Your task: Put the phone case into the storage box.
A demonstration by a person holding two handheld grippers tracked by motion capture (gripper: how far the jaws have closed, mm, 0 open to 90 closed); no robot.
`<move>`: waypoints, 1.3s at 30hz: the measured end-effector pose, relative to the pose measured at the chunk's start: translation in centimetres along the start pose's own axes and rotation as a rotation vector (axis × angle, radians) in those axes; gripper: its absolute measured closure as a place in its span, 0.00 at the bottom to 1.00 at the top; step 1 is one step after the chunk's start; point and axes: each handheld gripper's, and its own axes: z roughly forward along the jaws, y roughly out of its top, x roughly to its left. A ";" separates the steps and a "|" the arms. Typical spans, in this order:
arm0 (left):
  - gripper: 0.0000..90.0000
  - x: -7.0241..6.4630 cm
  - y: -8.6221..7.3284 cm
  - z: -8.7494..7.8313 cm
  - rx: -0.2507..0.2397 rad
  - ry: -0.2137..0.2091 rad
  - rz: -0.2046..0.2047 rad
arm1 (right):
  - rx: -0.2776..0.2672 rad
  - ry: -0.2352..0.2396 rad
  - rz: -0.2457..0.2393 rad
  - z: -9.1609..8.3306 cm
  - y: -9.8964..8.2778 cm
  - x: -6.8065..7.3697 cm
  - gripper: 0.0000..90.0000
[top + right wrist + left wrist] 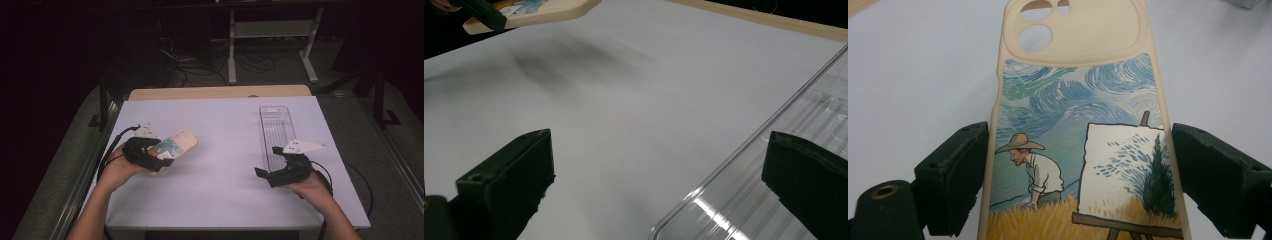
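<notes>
A dark room surrounds the white desk (220, 150). At the left, the left tool (1078, 175) is clenched on the sides of a painted phone case (1078, 125), lifted above the desk. At the right, the right tool (659, 185) stands released beside the near end of a clear plastic tray (276, 131).

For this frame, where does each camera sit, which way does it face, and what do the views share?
High view: above the person's side, looking forward and down on the table; both forearms, left gripper, right gripper.
Left gripper view: along its jaws, closed on the phone case.
Right gripper view: along open jaws astride the clear tray wall.
Shared: all three show the phone case.
</notes>
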 end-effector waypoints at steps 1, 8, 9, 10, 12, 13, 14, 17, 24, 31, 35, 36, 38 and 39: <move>0.12 -0.1 0.2 0.1 -0.006 -0.004 0.007 | 0.000 0.001 0.001 0.0 0.0 0.0 0.00; 0.12 -0.6 1.7 0.6 0.002 -0.049 0.064 | 0.000 0.001 0.001 0.0 0.0 0.0 0.00; 0.12 -0.7 1.9 0.8 -0.003 -0.055 0.071 | 0.000 0.001 0.004 0.0 0.0 0.0 0.00; 0.12 -0.8 2.1 0.9 0.002 -0.065 0.085 | 0.000 0.001 0.004 0.0 0.0 0.0 0.00; 0.12 -1.0 2.4 1.1 -0.006 -0.082 0.094 | 0.000 0.001 0.004 0.0 0.0 0.0 0.00; 0.12 -1.1 2.6 1.2 -0.009 -0.091 0.100 | 0.000 0.002 0.004 0.0 0.0 0.0 0.00; 0.12 -1.2 2.8 1.4 -0.010 -0.099 0.111 | 0.000 0.002 0.004 0.0 0.0 0.0 0.00; 0.12 -1.4 3.3 1.8 -0.020 -0.121 0.130 | -0.001 0.002 0.004 0.0 0.0 0.0 0.00; 0.12 -1.8 4.5 3.1 -0.018 -0.172 0.162 | -0.001 0.003 0.004 0.0 0.0 -0.1 0.00; 0.12 -1.7 5.0 4.2 -0.018 -0.221 0.179 | -0.001 0.006 0.004 0.0 0.0 -0.1 0.00; 0.12 -1.7 4.9 4.5 -0.018 -0.240 0.189 | 0.003 0.007 0.002 0.0 0.0 -0.1 0.00; 0.12 -1.7 4.9 4.5 -0.017 -0.243 0.189 | 0.004 0.008 0.002 0.0 0.1 -0.1 0.00; 0.12 -1.7 5.0 4.5 -0.024 -0.251 0.193 | 0.006 0.008 0.000 0.0 0.1 -0.1 0.00; 0.12 -1.8 4.9 4.5 -0.023 -0.255 0.192 | 0.010 0.009 0.001 0.0 0.1 -0.1 0.00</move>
